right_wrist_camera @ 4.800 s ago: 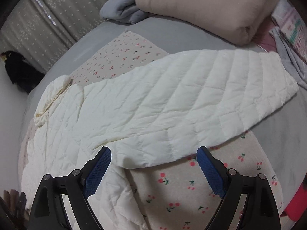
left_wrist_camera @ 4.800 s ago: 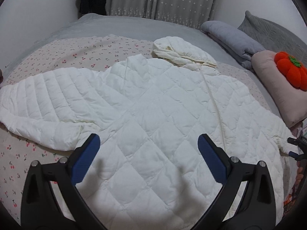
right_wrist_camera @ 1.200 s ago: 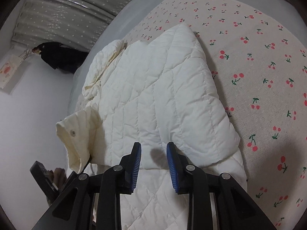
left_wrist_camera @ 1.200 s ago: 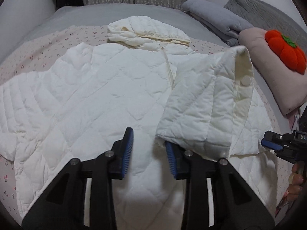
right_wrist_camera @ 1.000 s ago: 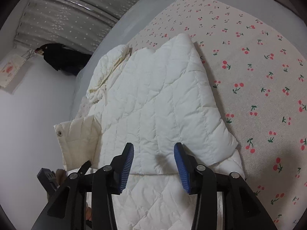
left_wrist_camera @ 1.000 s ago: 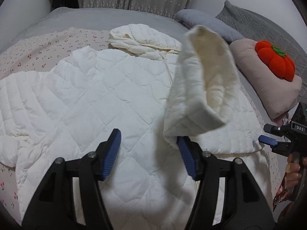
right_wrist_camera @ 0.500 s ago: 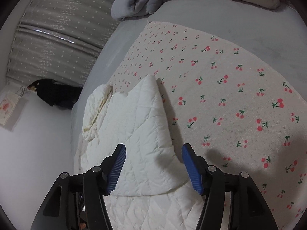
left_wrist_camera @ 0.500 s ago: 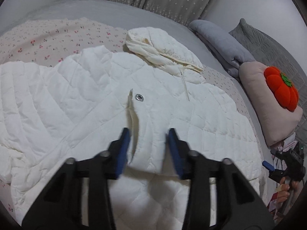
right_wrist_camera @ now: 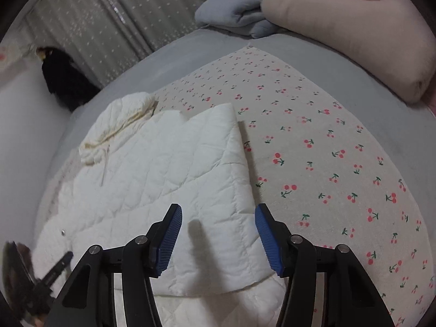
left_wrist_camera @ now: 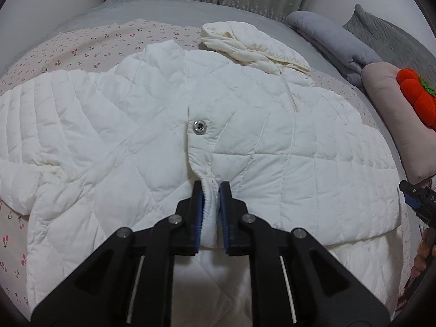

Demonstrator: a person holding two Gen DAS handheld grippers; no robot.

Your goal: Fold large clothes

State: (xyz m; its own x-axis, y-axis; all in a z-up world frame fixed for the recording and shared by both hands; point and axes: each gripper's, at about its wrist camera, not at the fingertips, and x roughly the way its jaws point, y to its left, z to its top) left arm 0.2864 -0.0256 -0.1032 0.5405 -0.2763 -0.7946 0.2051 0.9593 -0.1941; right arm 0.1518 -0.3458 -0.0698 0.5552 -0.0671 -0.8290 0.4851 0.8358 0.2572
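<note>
Bed: grey sheet, cherry-print cloth under the white quilted jacket.
Left tongs: clenched on the folded sleeve's cuff, mid-jacket.
Right tongs: parted, just closing, gripping nothing, above the jacket's folded edge.

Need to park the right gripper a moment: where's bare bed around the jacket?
Free: the cherry-print sheet right of the jacket, up to the pink pillow; also the grey bedding beyond the hood. Crowded: the pillow corner with the grey blanket, and the jacket's unfolded left sleeve.
</note>
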